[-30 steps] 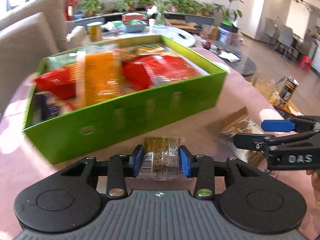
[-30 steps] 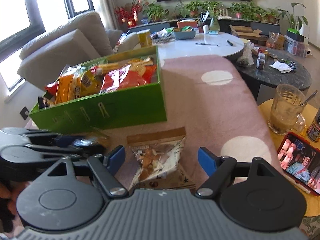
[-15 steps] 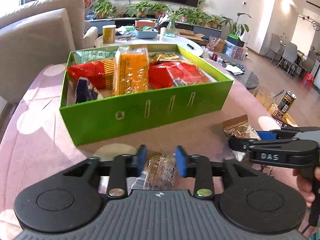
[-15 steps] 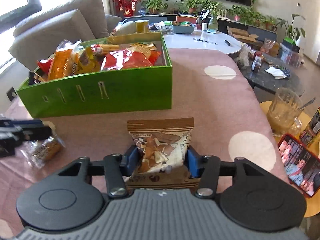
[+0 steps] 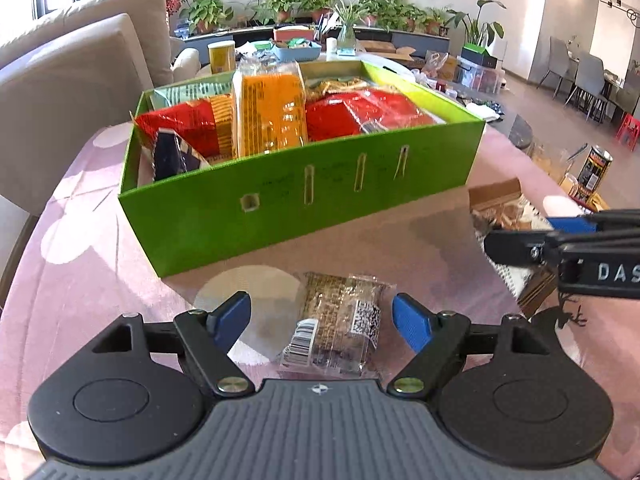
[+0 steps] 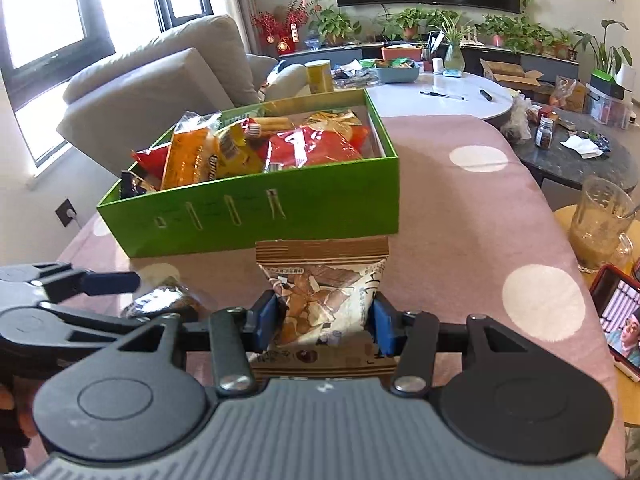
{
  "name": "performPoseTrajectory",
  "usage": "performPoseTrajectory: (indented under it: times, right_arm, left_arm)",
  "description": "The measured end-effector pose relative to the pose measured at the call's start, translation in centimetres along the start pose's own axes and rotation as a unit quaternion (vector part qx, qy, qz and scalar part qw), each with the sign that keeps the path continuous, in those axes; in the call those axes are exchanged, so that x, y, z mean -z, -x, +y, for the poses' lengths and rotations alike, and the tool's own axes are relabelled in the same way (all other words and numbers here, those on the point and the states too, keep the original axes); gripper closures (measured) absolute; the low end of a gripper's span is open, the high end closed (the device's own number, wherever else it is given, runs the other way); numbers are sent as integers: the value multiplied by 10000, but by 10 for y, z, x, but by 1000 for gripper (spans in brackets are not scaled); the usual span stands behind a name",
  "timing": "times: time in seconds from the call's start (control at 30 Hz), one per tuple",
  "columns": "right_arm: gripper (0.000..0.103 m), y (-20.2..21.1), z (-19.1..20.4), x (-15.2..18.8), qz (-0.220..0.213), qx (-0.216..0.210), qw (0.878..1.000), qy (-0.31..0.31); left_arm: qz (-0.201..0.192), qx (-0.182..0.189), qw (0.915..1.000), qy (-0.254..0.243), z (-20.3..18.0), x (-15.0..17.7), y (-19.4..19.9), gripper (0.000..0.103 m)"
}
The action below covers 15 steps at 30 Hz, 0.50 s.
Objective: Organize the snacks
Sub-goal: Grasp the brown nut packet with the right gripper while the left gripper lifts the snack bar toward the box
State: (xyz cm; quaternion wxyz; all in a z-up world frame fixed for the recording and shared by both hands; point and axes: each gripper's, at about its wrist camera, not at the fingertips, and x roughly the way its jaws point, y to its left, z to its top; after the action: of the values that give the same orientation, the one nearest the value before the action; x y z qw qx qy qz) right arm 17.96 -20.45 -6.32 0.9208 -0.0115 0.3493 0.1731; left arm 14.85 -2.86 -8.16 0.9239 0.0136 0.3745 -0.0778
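The left gripper is angled downward over the pink cloth-covered table, and its jaws have just been opening: the blue pads now stand well apart on either side of a small clear-wrapped snack bar, which lies flat on the cloth between them, untouched by either pad. A barcode and a square code are seen on its wrapper. Just beyond it stands the green box, packed with red, orange and yellow snack packets.

The right gripper is likewise tilted downward, and is closed on a brown-and-white snack bag, whose sides are pressed in by the blue pads. The bag's brown sealed top edge is seen in front of the near wall of the green box; whether the bag is clear of the cloth cannot be told. In the right wrist view the left gripper is seen low at the left, with the snack bar beneath its fingers. A glass mug and a phone are seen on a side table at the right, well apart from the box.
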Motion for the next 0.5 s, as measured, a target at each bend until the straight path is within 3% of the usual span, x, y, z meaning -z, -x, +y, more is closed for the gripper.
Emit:
performPoseTrajectory:
  times: [0.07, 0.2, 0.33, 0.5]
  right_arm:
    - [31, -1, 0, 0, -8, -16, 10000, -28]
    - [31, -3, 1, -2, 1, -75, 10000, -32]
    - [31, -1, 5, -3, -3, -110, 9999, -17]
    - [31, 8, 12, -6, -126, -108, 9999, 30]
  left_arm:
    - [37, 36, 10000, -54, -1, 1, -3, 36]
    - [-56, 56, 9997, -222, -5, 0, -3, 66]
    - [2, 82, 9999, -72, -1, -1, 2, 68]
    - [-274, 124, 9995, -3, 0, -3, 23, 68]
